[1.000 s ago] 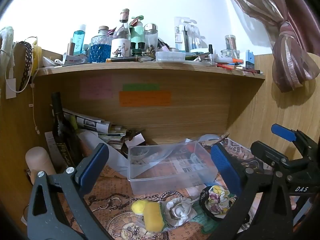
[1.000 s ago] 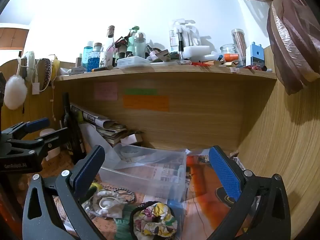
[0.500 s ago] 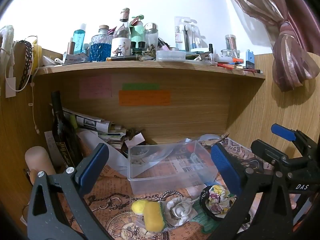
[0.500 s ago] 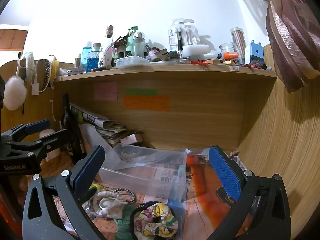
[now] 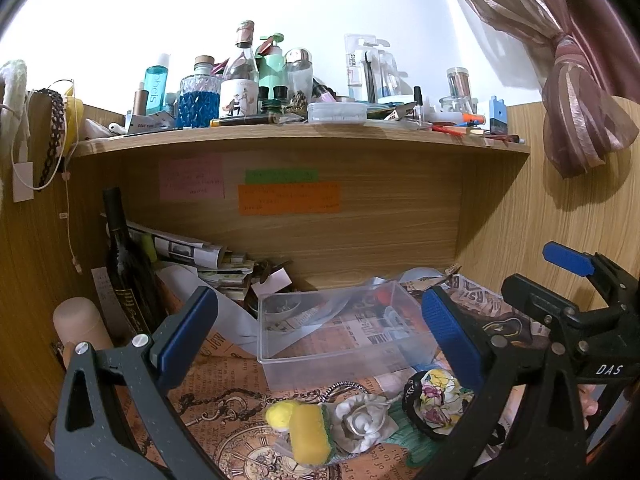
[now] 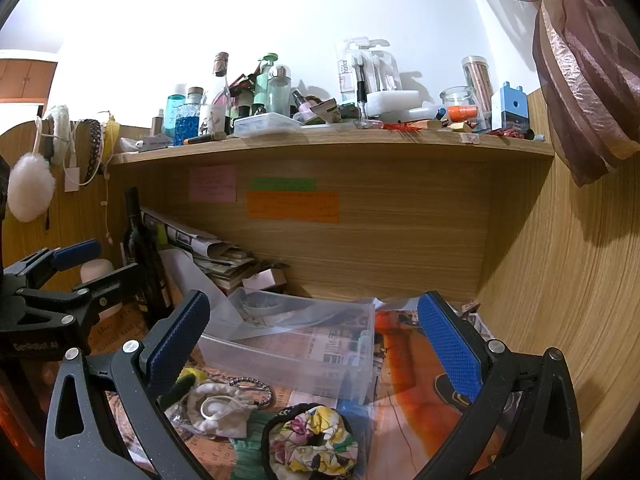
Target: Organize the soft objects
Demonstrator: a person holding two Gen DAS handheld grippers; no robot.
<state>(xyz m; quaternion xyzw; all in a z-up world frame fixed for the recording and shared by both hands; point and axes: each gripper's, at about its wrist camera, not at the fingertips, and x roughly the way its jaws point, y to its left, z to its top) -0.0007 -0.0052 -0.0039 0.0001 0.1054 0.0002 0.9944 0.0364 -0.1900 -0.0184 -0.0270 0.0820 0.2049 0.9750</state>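
Item: soft goods, unsorted. Floral scrunchie (image 6: 312, 440), white pouch (image 5: 360, 420) and yellow sponge (image 5: 310, 432) lie heaped low in the frame, just before the clear bin (image 5: 340, 332) at centre, presumably their destination. My left gripper (image 5: 320, 328) and right gripper (image 6: 316, 340): jaws spread wide, holding nothing, poised above the heap so either may descend on a piece.

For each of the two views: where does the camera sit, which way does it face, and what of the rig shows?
Left wrist: on the left gripper, facing the desk's back panel over the clear box; own open fingers show, plus the right gripper at right.
Right wrist: on the right gripper, same heading from further right; own open fingers show, the left gripper at left.
Shared: the box, floral scrunchie, white pouch, shelf.
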